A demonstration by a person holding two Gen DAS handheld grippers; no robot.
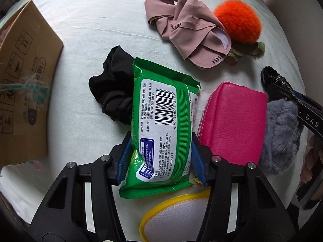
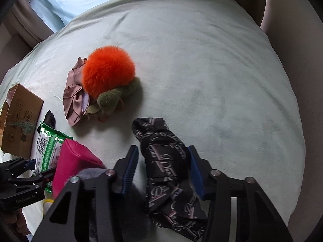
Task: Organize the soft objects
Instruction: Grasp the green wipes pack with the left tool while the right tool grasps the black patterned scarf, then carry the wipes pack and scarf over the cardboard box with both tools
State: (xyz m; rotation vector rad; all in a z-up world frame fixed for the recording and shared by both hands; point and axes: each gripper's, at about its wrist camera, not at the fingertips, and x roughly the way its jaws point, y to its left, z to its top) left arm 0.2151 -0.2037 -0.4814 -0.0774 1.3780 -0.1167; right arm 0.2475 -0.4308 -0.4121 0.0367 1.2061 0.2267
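My left gripper [image 1: 159, 159] is shut on a green pack of wet wipes [image 1: 161, 125], its blue pads pressing both long sides; the pack partly covers a black scrunchie [image 1: 113, 92]. A pink pouch [image 1: 234, 125] lies right of it, with a grey furry item [image 1: 282, 135] beyond. My right gripper [image 2: 163, 171] has its jaws around a black patterned cloth [image 2: 165, 161]; the right pad touches it and a small gap shows at the left pad. An orange pompom toy [image 2: 108, 74] rests on a folded pink cloth [image 2: 72, 98].
A cardboard box [image 1: 24, 84] stands at the left on the pale bed sheet [image 2: 201, 60]. A yellow-rimmed white mesh pad [image 1: 173, 217] lies under my left gripper. The bed edge curves away at the right in the right wrist view.
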